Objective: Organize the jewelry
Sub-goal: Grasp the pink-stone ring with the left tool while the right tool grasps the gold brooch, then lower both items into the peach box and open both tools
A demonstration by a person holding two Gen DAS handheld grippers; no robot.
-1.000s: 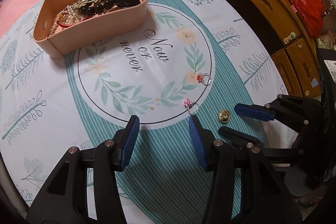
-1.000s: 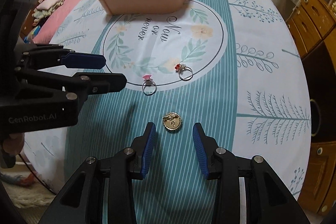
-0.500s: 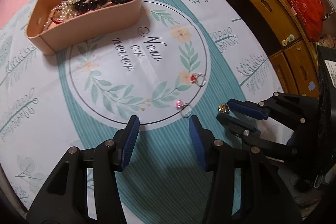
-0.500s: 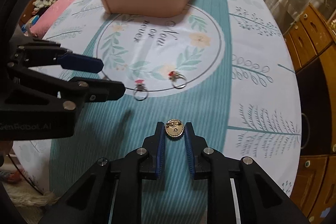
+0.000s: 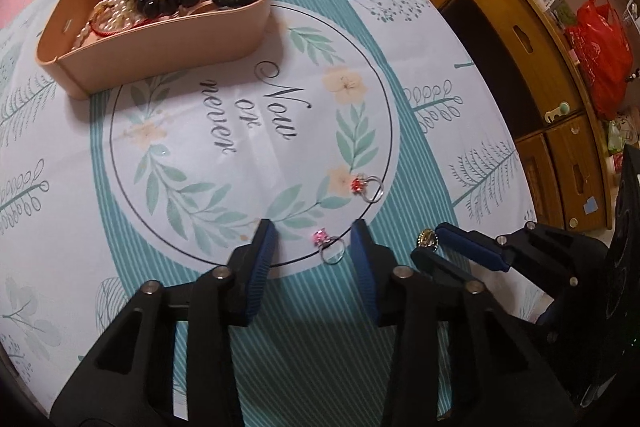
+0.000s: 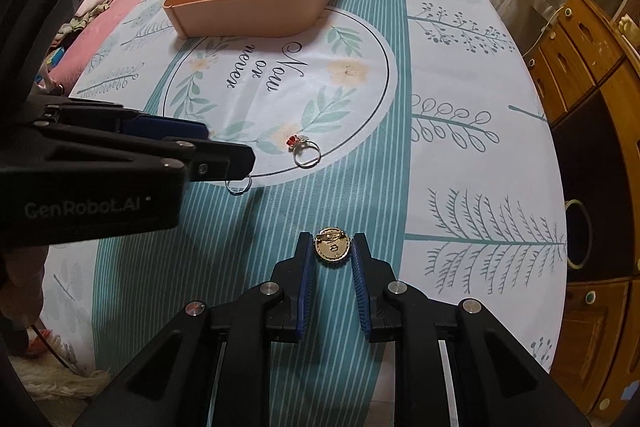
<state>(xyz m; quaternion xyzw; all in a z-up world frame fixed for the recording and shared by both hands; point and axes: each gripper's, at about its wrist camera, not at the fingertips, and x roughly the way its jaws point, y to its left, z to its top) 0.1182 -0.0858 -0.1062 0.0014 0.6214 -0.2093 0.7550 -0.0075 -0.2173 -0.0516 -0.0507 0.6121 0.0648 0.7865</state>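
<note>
Left tool [image 6: 224,147] hides pink ring [image 6: 239,184] stone.

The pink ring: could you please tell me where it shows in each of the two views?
Left wrist: pink ring lies low centre, between the left gripper's fingers.
Right wrist: only its band shows, left of centre, under the left gripper.
Shared landmark: the red ring lies beside it.

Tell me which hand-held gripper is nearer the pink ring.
Left. The left hand-held gripper is open with the pink ring between its fingertips. The right hand-held gripper sits off to the side, shut on the gold brooch.
</note>
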